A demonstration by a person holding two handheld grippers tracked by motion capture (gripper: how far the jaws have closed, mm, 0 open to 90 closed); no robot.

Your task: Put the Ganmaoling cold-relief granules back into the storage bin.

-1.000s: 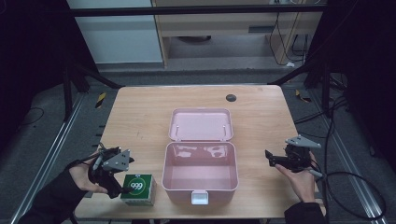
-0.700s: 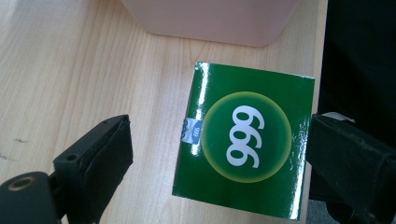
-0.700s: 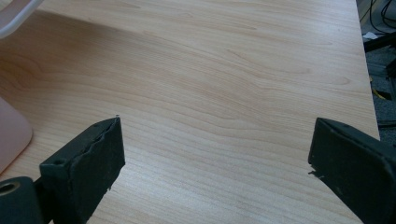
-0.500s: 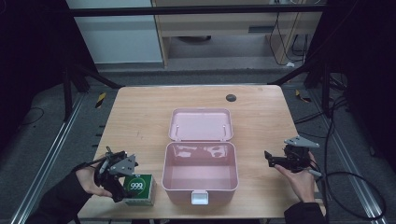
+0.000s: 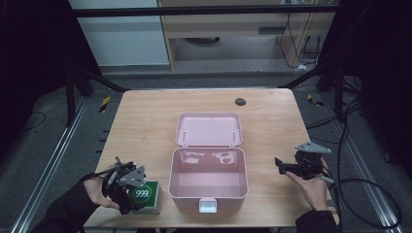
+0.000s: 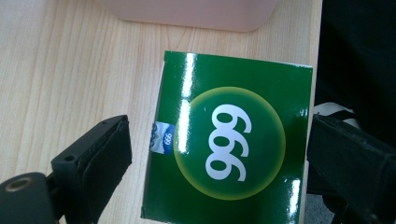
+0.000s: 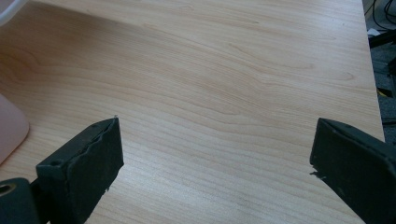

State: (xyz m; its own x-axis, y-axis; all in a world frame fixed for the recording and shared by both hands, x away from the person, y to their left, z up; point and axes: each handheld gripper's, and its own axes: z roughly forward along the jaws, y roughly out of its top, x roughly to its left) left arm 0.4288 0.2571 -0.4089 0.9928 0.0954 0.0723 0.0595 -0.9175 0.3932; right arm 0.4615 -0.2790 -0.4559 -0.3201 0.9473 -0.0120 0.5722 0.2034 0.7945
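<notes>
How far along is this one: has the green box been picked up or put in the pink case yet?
Early. Done: the pink case stands open, lid back, nothing visible inside. In hand: the left tongs are open astride the green 999 box, which lies on the table beside the case, not yet clamped. The right tongs are open over bare wood. Left, probably: grip, lift, place inside.

A lab-style recording bay: a lone wooden table (image 5: 145, 121) stands on grey carpet, flanked by black metal frame struts (image 5: 90, 80), floor rails (image 5: 46, 170) and loose cables (image 5: 369, 189), with a pale cabinet (image 5: 121, 34) behind.
</notes>
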